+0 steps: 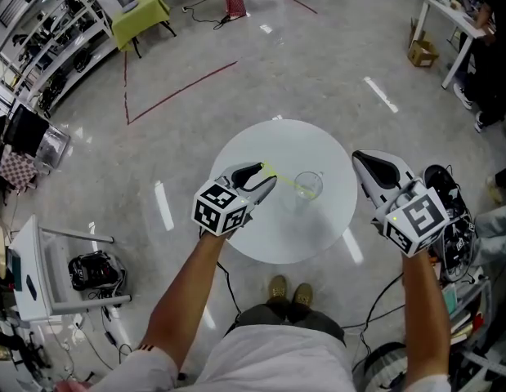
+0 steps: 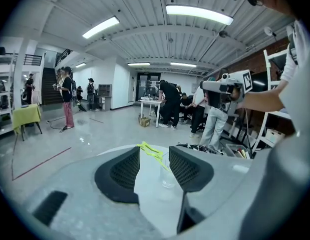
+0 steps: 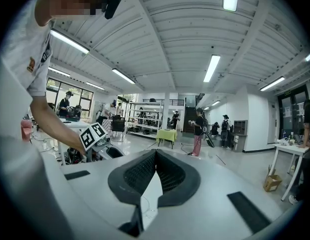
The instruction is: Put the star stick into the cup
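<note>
Over the desk [image 1: 279,237], my left tongs [image 1: 265,178] gape near the probably light, slippery star stick [image 1: 284,180] (pinch mid-shaft); right tongs [image 1: 365,160] closed.

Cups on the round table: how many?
1. A clear cup near the middle of the table, just ahead of the left tongs, with the star stick leaning into it. None seem hidden.
</note>
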Demonstrator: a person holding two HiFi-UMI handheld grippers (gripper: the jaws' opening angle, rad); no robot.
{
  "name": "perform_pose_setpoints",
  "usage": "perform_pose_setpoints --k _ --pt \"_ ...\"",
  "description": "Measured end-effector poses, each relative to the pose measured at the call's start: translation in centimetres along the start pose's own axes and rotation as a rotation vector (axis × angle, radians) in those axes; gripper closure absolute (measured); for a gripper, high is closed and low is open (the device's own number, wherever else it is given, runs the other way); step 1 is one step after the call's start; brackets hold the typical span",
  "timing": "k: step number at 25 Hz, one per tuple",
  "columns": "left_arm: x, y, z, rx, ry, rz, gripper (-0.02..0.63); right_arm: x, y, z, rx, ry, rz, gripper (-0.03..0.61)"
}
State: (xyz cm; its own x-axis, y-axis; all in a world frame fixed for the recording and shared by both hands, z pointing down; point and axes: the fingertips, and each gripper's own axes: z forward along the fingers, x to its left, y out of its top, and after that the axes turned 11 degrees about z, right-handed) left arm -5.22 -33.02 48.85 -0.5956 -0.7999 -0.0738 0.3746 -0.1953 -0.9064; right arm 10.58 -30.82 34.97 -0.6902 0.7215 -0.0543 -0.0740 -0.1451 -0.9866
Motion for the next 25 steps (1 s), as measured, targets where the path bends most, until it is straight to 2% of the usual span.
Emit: perform_pose_setpoints --k 5,9,21,25 --pt "0.7 0.4 -0.8 -0.017 0.032 0.012 0.393 0.0 0.2 0.1 -0.003 0.001 -0.002 0.566" --pt "1.8 2.0 -2.3 -0.067 0.076 0.026 0.384 0.2 0.3 0.3 -0.007 0.003 -0.007 0.568" --pt "0.1 12.6 -5.5 -0.285 0.092 0.144 0.385 1.3 2.9 -0.2 -0.057 0.021 -0.032 0.567" --pt "-0.9 15.6 -7.1 -0.363 0.098 0.175 0.435 2.2 3.9 -0.7 -0.085 0.028 -0.041 0.567"
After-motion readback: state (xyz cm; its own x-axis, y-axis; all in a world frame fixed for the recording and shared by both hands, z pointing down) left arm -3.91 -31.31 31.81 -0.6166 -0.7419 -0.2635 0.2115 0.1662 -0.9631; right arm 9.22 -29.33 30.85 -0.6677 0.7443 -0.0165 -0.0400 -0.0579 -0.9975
